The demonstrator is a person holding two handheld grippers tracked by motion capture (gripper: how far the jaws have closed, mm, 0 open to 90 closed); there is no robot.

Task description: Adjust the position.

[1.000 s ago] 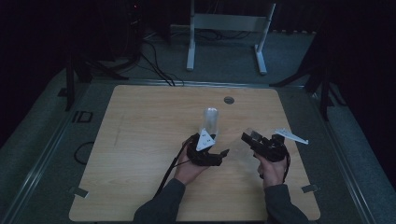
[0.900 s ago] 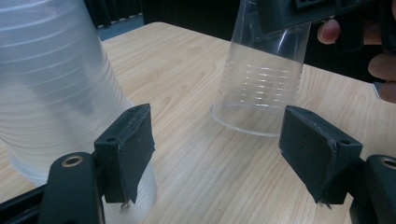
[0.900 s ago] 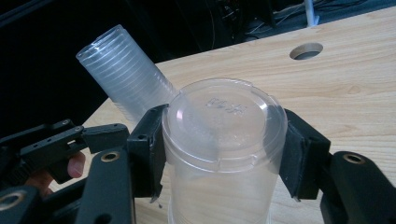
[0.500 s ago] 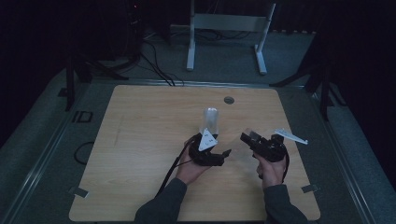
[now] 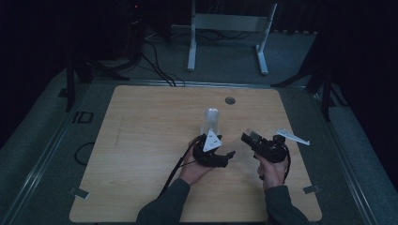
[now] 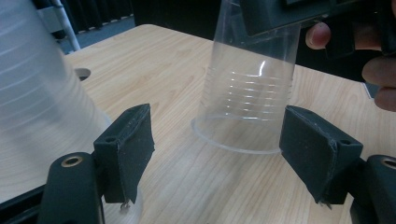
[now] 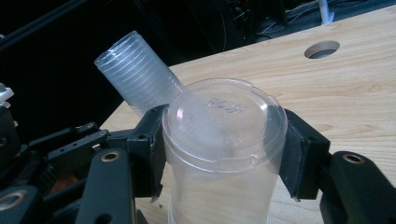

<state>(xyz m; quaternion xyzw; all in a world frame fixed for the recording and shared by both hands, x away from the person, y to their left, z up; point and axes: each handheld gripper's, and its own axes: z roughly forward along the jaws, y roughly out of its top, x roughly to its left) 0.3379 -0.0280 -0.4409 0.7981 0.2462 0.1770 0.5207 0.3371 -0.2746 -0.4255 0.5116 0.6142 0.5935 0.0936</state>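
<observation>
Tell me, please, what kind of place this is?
Probably a dim lab or recording workspace: a bare wooden table with a cable hole, loose cables on grey floor, and a white metal stand behind.

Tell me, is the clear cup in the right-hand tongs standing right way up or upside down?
Upside down. The clear cup shows its flat, embossed bottom on top, and its wide rim sits on the table while the right tongs clamp its sides.

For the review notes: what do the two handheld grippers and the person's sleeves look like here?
Both grippers are black. The left gripper carries a pale grey three-cornered plate with small dark dots, and a black cable trails from it toward the table's near edge. The right gripper has a white pointed plate sticking out sideways. Each has two blocky jaws with black rubbery pads and brass-coloured rivets. The sleeves are dark grey.
</observation>
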